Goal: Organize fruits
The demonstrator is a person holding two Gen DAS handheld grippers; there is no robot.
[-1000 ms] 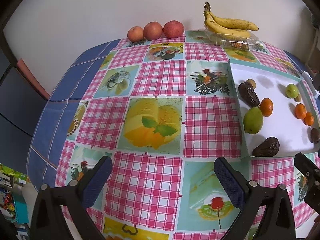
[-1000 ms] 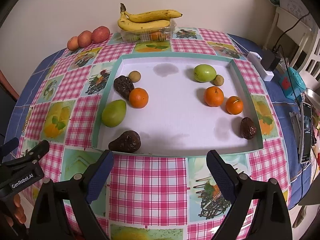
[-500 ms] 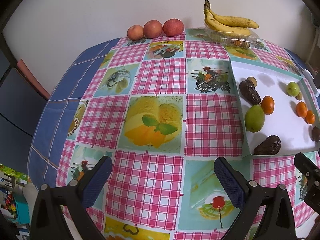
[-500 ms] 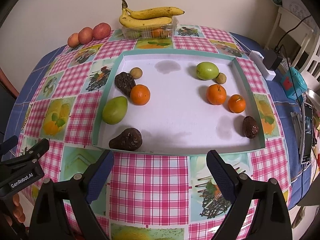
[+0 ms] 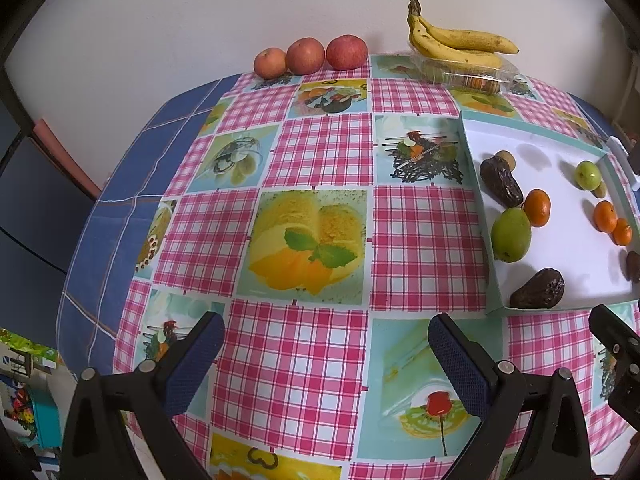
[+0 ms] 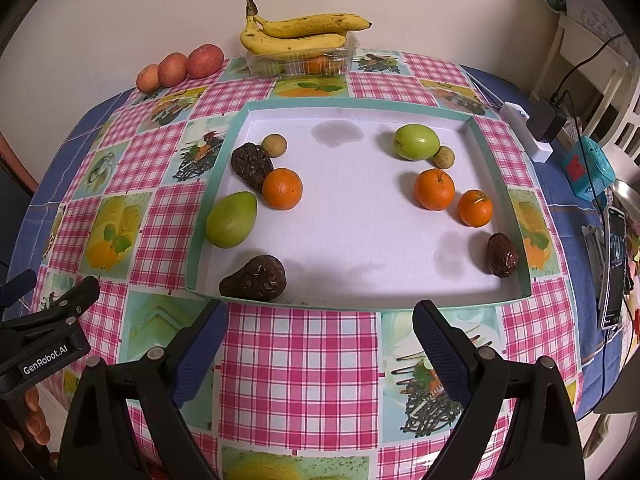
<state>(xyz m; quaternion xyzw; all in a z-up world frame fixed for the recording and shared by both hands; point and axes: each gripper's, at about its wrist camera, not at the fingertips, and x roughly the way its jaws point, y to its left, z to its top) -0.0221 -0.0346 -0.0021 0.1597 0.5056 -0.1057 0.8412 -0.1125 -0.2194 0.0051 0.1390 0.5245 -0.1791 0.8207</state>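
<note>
A white tray [image 6: 352, 288] with a teal rim sits on the checked tablecloth. Inside it lie a green pear [image 6: 231, 220], a round green fruit [image 6: 416, 142], three oranges [image 6: 282, 189], three dark avocados [image 6: 254, 279] and two small brown fruits [image 6: 274, 145]. My right gripper [image 6: 320, 330] hovers open just in front of the tray's near edge, nothing between its fingers. My left gripper [image 5: 326, 354] is open over bare cloth, left of the tray [image 5: 560, 304]. The pear [image 5: 511, 234] and an avocado [image 5: 538, 289] lie nearest it.
Three apples [image 5: 306, 56] line the back wall. Bananas [image 6: 296, 34] rest on a clear plastic box at the back. A white power strip [image 6: 528, 132], a blue toy and a phone [image 6: 614, 268] lie right of the tray. The left gripper's body [image 6: 44, 336] shows at lower left.
Both views have shifted very slightly, so the fruits sit a touch lower in the right wrist view. Nothing was picked up or released; both grippers stay open.
</note>
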